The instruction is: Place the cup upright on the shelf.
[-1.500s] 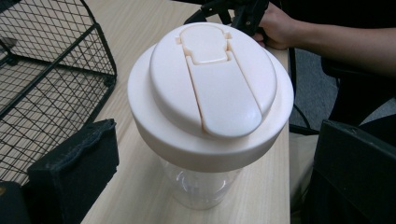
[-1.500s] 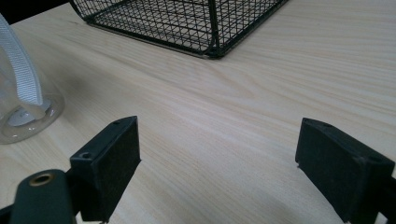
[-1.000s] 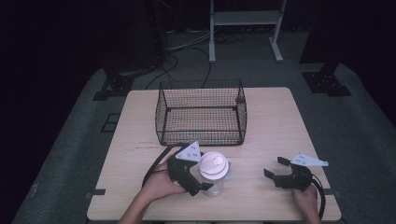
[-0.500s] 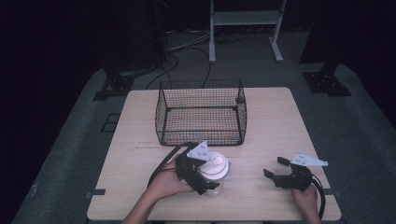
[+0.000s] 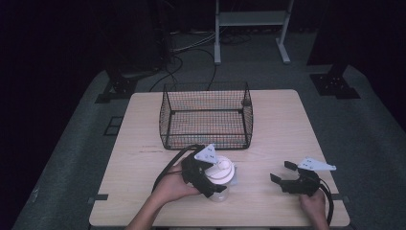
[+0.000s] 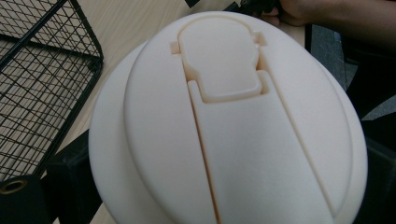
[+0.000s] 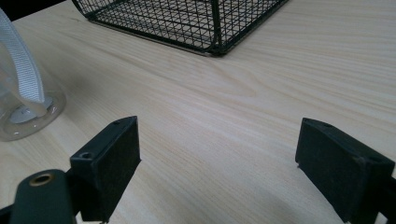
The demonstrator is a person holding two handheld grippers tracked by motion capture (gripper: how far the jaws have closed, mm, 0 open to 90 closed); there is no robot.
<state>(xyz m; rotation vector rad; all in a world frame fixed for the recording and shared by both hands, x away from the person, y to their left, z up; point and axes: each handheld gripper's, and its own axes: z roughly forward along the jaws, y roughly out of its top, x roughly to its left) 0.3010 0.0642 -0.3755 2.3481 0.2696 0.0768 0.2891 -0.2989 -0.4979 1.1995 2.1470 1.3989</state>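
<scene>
At the near edge of the worktop [image 5: 143, 143], the left hand-held gripper [image 5: 207, 173] is set around the jar [image 5: 219, 179], a jaw on each side under its white lid [image 6: 224, 121]; whether it is pinched tight cannot be told. To the right, the right hand-held gripper [image 5: 287, 178] is held spread and empty, low over the wood. Farther off, the basket [image 5: 206, 117] is seen empty, so no placing is judged done yet.
</scene>
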